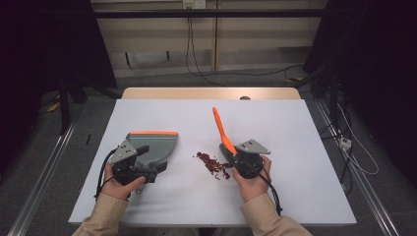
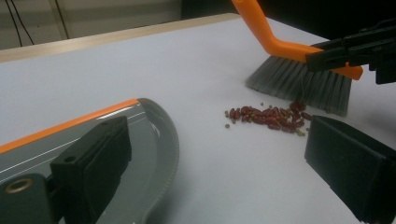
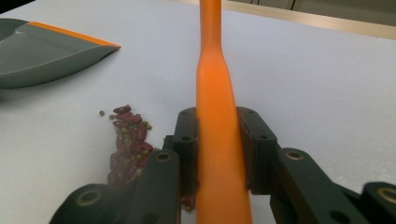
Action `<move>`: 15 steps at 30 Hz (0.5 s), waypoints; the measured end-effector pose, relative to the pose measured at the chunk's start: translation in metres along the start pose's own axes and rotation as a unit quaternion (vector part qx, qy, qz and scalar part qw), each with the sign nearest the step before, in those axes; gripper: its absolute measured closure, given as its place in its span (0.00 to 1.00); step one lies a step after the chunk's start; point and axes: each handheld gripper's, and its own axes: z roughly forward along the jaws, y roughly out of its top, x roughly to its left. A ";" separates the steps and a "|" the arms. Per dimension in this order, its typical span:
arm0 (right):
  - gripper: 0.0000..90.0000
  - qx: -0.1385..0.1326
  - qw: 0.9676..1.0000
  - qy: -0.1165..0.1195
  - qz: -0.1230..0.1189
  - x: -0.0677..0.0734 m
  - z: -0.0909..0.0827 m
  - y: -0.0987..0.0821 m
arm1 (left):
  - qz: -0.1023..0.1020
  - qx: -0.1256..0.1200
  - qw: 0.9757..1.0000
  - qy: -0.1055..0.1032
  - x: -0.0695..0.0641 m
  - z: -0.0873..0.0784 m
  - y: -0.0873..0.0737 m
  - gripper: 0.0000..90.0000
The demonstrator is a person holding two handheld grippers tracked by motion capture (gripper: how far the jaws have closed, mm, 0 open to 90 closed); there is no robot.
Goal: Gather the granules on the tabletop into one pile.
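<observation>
item one, far left: left hand-held gripper [image 1: 147, 164], which we judge clamped on the rear of the grey dustpan [image 1: 156, 145], one jaw over its tray in the left gripper view. the pan lies flat on the table [image 1: 295, 128], orange lip [image 1: 153, 133] at its far edge; we read it as parked ready to receive. nothing lies in the part of the tray we can see.

item two, centre: a heap of red beans [image 1: 212, 163] with small green ones, loose on the table, right of the pan and apart from it.

item three, right: right hand-held gripper [image 1: 240, 158] clenched on the orange brush [image 1: 222, 130], handle slanting away, grey bristles [image 2: 299, 84] just behind the heap, placed, we judge, to sweep it leftward.
</observation>
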 end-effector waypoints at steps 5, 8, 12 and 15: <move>0.79 -0.010 1.000 0.007 0.016 0.006 0.007 0.002 | 0.002 0.001 1.000 -0.001 0.001 -0.001 0.000 0.08; 0.79 -0.014 1.000 0.007 0.019 0.008 0.010 0.003 | 0.001 0.000 1.000 -0.001 0.001 -0.001 0.000 0.08; 0.79 -0.015 1.000 0.008 0.020 0.011 0.012 0.004 | 0.000 0.000 1.000 -0.001 0.001 -0.001 0.000 0.08; 0.79 -0.016 1.000 0.012 0.022 0.013 0.014 0.005 | 0.001 0.000 1.000 -0.002 0.001 -0.001 0.000 0.08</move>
